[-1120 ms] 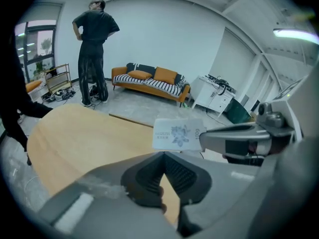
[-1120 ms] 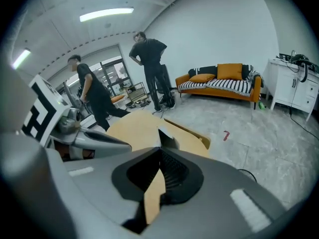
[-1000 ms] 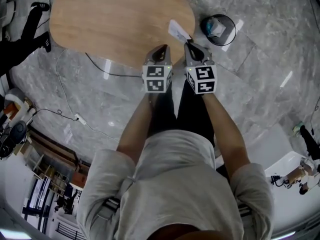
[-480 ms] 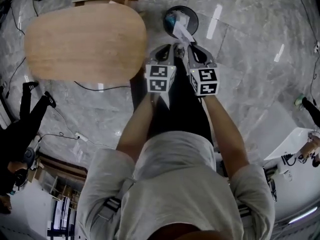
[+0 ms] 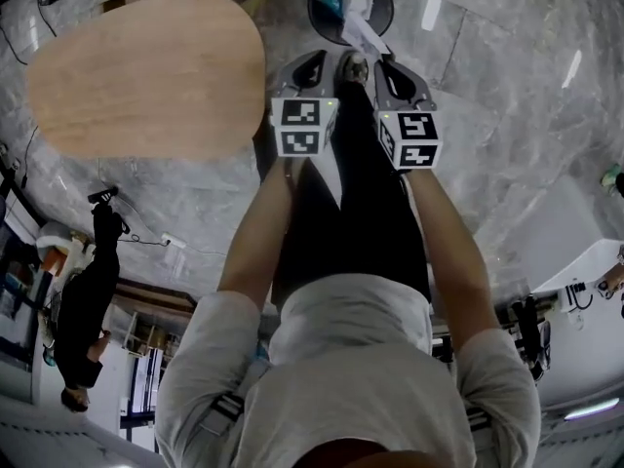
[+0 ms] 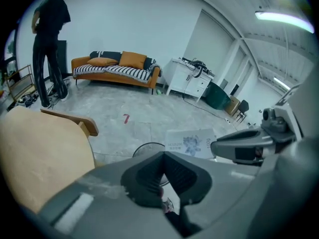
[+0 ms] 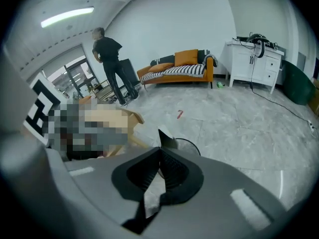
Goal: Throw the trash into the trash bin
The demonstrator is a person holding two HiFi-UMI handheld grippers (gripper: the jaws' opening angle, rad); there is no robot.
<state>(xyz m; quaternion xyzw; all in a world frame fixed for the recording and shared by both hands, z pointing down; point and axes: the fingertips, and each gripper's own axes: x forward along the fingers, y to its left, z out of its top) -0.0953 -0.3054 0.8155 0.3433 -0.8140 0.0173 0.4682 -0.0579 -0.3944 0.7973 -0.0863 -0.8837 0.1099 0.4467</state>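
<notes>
Straight ahead, R side!
Your right gripper (image 5: 378,61) pinches white paper sheet (image 5: 361,32), tip fwd over round black trash bin (image 5: 317,18); left gripper (image 5: 314,62) closed, empty.

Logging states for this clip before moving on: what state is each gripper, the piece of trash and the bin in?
Left gripper: shut, nothing between its jaws.
Right gripper: shut on the paper trash.
Paper trash: pinched at one end, with its free end overlapping the bin's rim in the head view.
Trash bin: upright, open at the top, with some trash inside.
</notes>
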